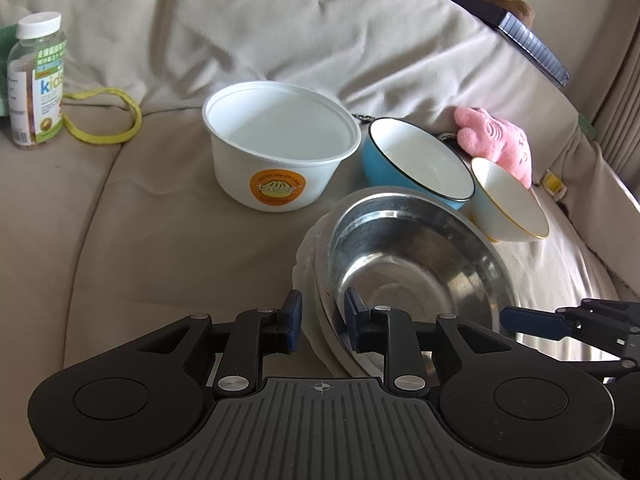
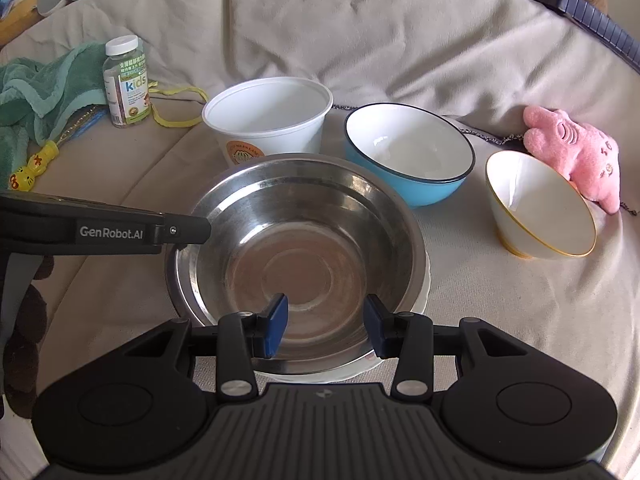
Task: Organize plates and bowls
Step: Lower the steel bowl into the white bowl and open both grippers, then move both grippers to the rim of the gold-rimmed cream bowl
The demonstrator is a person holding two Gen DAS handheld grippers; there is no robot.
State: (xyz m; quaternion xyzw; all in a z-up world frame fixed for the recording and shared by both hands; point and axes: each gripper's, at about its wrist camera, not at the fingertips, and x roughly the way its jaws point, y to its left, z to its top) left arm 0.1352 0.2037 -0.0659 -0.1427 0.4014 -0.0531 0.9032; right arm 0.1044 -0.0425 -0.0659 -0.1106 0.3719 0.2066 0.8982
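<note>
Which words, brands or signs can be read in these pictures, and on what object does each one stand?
"GenRobot.AI": on the side of the left gripper.
"kids": on the label of the vitamin bottle.
Chinese characters above "kids": too blurred to read.
Orange round sticker on the white plastic tub: its text is too small to read.

A vitamin bottle [image 2: 126, 82] stands beside a green towel [image 2: 38, 88] (crumpled), pink plush toy [image 2: 576, 152] well apart
</note>
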